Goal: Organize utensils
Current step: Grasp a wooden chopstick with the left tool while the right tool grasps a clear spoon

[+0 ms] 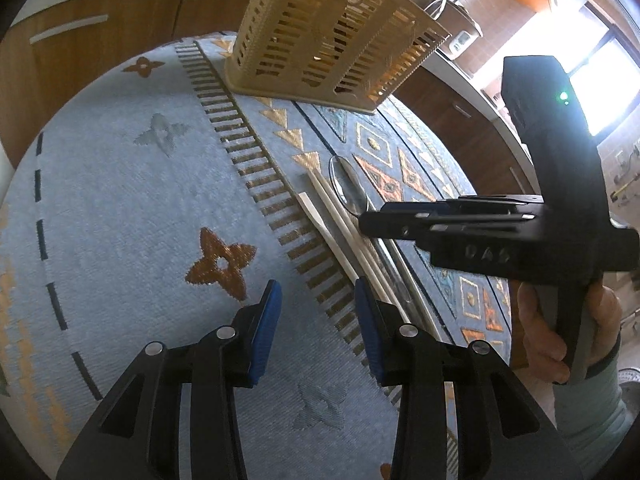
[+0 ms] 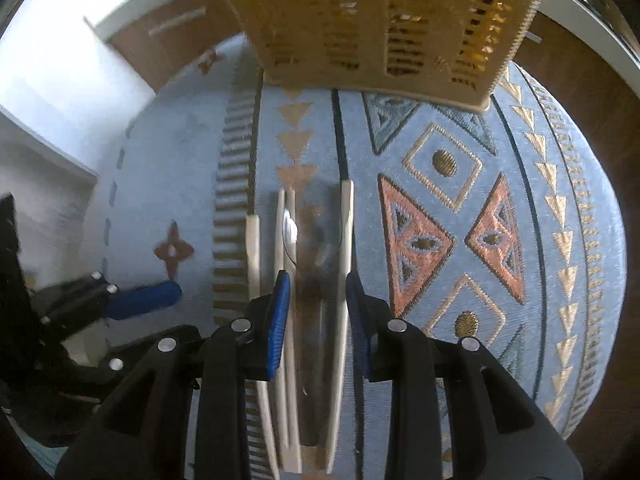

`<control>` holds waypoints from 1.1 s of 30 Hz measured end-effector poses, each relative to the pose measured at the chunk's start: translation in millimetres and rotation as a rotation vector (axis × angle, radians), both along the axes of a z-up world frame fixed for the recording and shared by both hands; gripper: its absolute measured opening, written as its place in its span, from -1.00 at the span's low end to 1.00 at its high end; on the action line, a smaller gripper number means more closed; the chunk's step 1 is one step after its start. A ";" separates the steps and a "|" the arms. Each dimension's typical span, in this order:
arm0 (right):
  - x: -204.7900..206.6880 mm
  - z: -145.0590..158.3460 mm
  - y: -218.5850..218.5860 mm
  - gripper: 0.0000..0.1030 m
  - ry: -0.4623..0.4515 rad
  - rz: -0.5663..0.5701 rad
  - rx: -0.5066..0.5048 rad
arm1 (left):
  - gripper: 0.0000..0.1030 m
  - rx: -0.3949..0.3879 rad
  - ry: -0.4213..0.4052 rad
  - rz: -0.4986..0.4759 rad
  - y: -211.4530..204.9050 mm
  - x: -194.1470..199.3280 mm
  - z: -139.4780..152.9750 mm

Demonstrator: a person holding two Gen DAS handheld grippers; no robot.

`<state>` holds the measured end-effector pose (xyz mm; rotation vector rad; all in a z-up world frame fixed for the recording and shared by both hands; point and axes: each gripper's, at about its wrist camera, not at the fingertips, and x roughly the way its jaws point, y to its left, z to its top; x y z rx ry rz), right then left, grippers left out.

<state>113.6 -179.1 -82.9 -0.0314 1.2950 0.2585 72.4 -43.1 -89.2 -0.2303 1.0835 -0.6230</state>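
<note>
Several pale wooden chopsticks point(image 2: 253, 256) and a metal spoon point(image 2: 316, 264) lie side by side on a blue patterned rug point(image 2: 168, 184). My right gripper point(image 2: 318, 320) hangs over them, its blue pads astride the spoon handle and one chopstick point(image 2: 346, 240), not visibly pressing. A beige slotted utensil basket point(image 2: 360, 32) stands just beyond. In the left wrist view the chopsticks point(image 1: 344, 236) and spoon bowl point(image 1: 346, 186) lie right of my left gripper point(image 1: 318, 320), which is open over bare rug. The right gripper point(image 1: 368, 220) reaches in from the right.
The basket point(image 1: 332, 32) stands at the rug's far end, in front of brown cabinet doors point(image 1: 80, 40). A hand point(image 1: 560, 332) holds the right gripper's handle. A kitchen counter and bright window point(image 1: 600, 80) lie at the right. The left gripper point(image 2: 140, 300) shows at the left.
</note>
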 end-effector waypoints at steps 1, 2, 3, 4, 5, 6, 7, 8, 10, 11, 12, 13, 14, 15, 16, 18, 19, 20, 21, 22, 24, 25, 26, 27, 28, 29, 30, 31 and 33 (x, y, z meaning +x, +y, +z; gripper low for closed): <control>0.0 -1.4 3.8 -0.49 -0.012 0.004 -0.031 | -0.31 -0.003 0.004 -0.002 -0.5 0.1 -0.8; 0.2 -1.4 6.2 -0.50 -0.018 0.014 -0.038 | -0.31 -0.004 0.005 -0.003 -0.1 -0.4 -0.9; 1.2 -1.4 6.5 -0.52 -0.014 0.014 -0.039 | -0.31 -0.005 0.004 -0.005 -0.7 -0.3 -0.9; 2.8 -2.6 4.4 -0.62 0.000 -0.004 -0.027 | -0.31 -0.004 0.002 -0.008 -1.5 -0.2 -0.6; 3.9 -3.9 1.0 -0.78 0.010 -0.021 -0.021 | -0.31 -0.003 0.000 -0.008 -1.8 0.2 -0.4; 4.4 -4.1 -1.1 -0.81 0.010 -0.028 -0.009 | -0.31 -0.001 -0.002 -0.009 -2.6 0.3 0.1; 4.1 -3.6 -5.6 -0.82 0.014 -0.036 0.003 | -0.31 0.001 -0.003 -0.011 -4.0 0.7 0.5; 3.3 -2.7 -11.4 -0.85 0.013 -0.054 0.006 | -0.31 0.003 -0.006 -0.016 -6.8 2.1 0.7; -0.1 0.6 -22.5 -0.88 0.003 -0.077 0.014 | -0.31 0.010 -0.013 -0.021 -12.1 3.6 2.4; -1.5 1.4 -27.1 -0.88 0.002 -0.082 0.021 | -0.30 0.013 -0.015 -0.019 -14.1 4.6 2.9; -3.4 2.5 -32.6 -0.88 0.000 -0.092 0.026 | -0.30 0.020 -0.019 -0.013 -17.4 6.3 3.3; -5.6 3.1 -37.3 -0.88 -0.004 -0.098 0.024 | -0.30 0.036 -0.025 -0.003 -21.3 8.0 3.3; -7.8 3.7 -42.4 -0.88 -0.008 -0.102 0.020 | -0.30 0.050 -0.029 0.005 -24.6 9.2 3.3; -9.8 3.9 -46.7 -0.88 -0.011 -0.105 0.019 | -0.30 0.064 -0.032 0.007 -29.9 10.6 2.7; -12.1 3.7 -51.5 -0.88 -0.012 -0.109 0.023 | -0.30 0.076 -0.029 0.007 -35.6 12.2 1.5; -14.7 1.1 -61.6 -0.88 -0.007 -0.108 0.044 | -0.30 0.117 -0.054 0.016 -45.0 12.1 1.6; -15.7 -0.9 -65.7 -0.88 -0.004 -0.104 0.055 | -0.32 0.151 -0.071 0.019 -49.7 11.7 1.9; -18.6 -3.3 -66.6 -0.88 -0.005 -0.100 0.064 | -0.32 0.194 -0.093 0.022 -56.1 10.6 2.4; -20.7 -3.0 -72.5 -0.88 -0.006 -0.097 0.077 | -0.32 0.227 -0.106 0.023 -60.8 9.3 2.7; -20.0 -3.7 -77.8 -0.88 -0.006 -0.093 0.101 | -0.32 0.265 -0.116 0.021 -66.1 8.2 3.3; -23.5 -3.0 -88.5 -0.88 -0.006 -0.089 0.136 | -0.32 0.325 -0.122 0.017 -74.5 7.2 4.1; -21.8 -4.3 -91.1 -0.88 -0.005 -0.092 0.161 | -0.32 0.355 -0.126 0.012 -78.3 7.3 4.1; -22.9 -4.6 -93.1 -0.88 -0.003 -0.092 0.176 | -0.32 0.386 -0.132 -0.001 -81.8 6.6 4.8; -22.8 -4.9 -95.4 -0.88 -0.002 -0.088 0.193 | -0.32 0.395 -0.128 -0.015 -82.1 7.1 5.8; -23.4 -4.9 -98.6 -0.88 -0.002 -0.083 0.206 | -0.36 0.385 -0.110 -0.024 -80.0 9.0 6.2; -24.4 -5.0 -100.4 -0.88 -0.002 -0.081 0.216 | -0.42 0.374 -0.092 -0.026 -74.7 11.4 7.0; -24.6 -5.6 -101.9 -0.87 -0.001 -0.080 0.228 | -0.51 0.375 -0.084 -0.024 -70.7 13.1 7.1; -24.3 -6.5 -102.9 -0.87 0.000 -0.080 0.241 | -0.51 0.370 -0.073 -0.027 -70.1 15.6 6.5; -26.9 -5.0 -114.6 -0.86 0.003 -0.079 0.257 | -0.52 0.377 -0.057 -0.021 -71.8 17.7 7.1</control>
